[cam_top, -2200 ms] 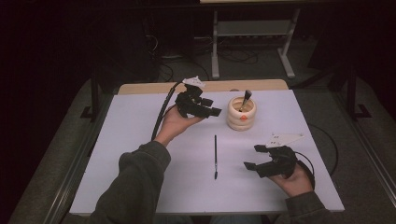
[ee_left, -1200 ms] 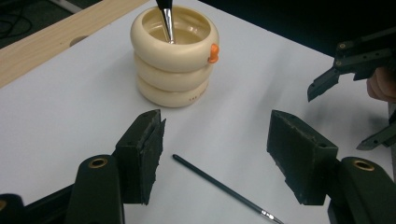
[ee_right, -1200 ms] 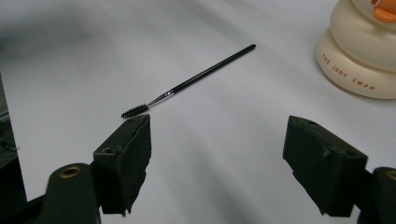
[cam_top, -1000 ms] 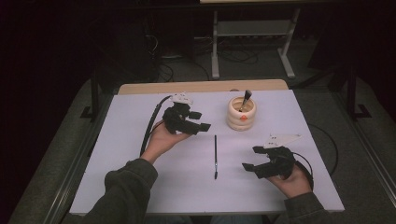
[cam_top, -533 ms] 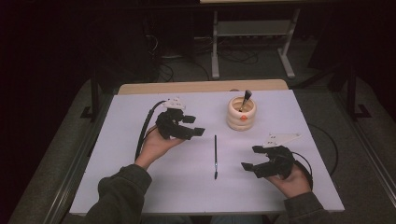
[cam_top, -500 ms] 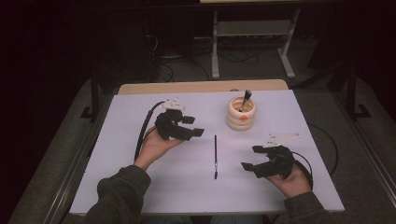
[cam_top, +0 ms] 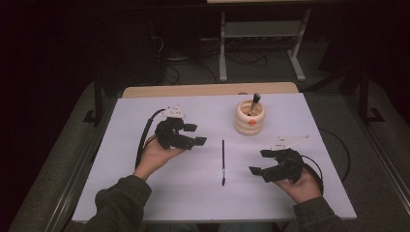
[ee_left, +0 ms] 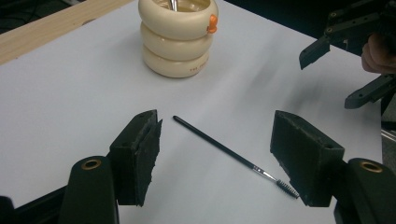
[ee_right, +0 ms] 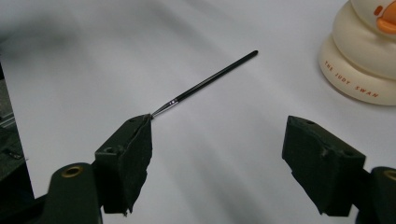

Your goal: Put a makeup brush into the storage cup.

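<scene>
Lower left gripper (cam_top: 193, 135), fingers spread, squarely over thin brush (cam_top: 223, 162); keep right gripper (cam_top: 257, 162), spread too, clear.

— What stands behind the white tabletop (cam_top: 145, 111)?
— A pale wooden strip (cam_top: 203, 90) runs along its far edge; beyond it, grey carpeted floor (cam_top: 261, 63) with loose cables (cam_top: 174, 72) and a light metal stand (cam_top: 261, 38).
— And the light?
— The room is dim, with the far wall lost in darkness.
</scene>
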A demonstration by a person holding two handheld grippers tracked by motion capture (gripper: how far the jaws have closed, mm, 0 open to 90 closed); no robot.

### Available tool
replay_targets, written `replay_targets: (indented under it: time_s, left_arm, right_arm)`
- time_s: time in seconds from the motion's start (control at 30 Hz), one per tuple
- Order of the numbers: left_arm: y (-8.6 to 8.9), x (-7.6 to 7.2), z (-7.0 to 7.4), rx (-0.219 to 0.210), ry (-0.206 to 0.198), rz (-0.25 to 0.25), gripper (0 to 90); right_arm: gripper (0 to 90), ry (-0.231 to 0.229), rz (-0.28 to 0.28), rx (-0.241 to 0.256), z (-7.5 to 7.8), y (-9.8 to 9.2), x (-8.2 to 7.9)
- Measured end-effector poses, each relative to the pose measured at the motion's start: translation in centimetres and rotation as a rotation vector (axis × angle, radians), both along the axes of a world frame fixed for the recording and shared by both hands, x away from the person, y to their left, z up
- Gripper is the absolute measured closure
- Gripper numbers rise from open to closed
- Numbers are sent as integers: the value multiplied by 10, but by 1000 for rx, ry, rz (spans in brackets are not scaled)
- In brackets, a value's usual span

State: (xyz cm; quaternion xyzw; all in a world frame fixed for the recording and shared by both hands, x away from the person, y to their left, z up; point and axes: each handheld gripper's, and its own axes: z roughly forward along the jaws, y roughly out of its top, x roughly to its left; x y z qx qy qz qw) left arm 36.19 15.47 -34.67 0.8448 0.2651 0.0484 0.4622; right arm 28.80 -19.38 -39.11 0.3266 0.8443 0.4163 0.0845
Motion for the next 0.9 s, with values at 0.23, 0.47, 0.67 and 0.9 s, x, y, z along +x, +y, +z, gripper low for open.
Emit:
replay_targets:
  time_s: [0.23, 0.47, 0.67, 0.9]
  left_arm:
    - [7, -5, -2, -5, -3, 8, 318]
    - [13, -11, -4, -11, -3, 10, 316]
    - [18, -13, -6, -14, -13, 15, 315]
    - [22, -15, -7, -16, -13, 21, 315]
  right_arm:
    - [226, 8, -1, -14, 5, 5, 3]
    - [232, 27, -4, -22, 9, 11, 8]
    - [239, 36, 8, -35, 12, 18, 13]
    - [254, 53, 24, -39, 16, 27, 21]
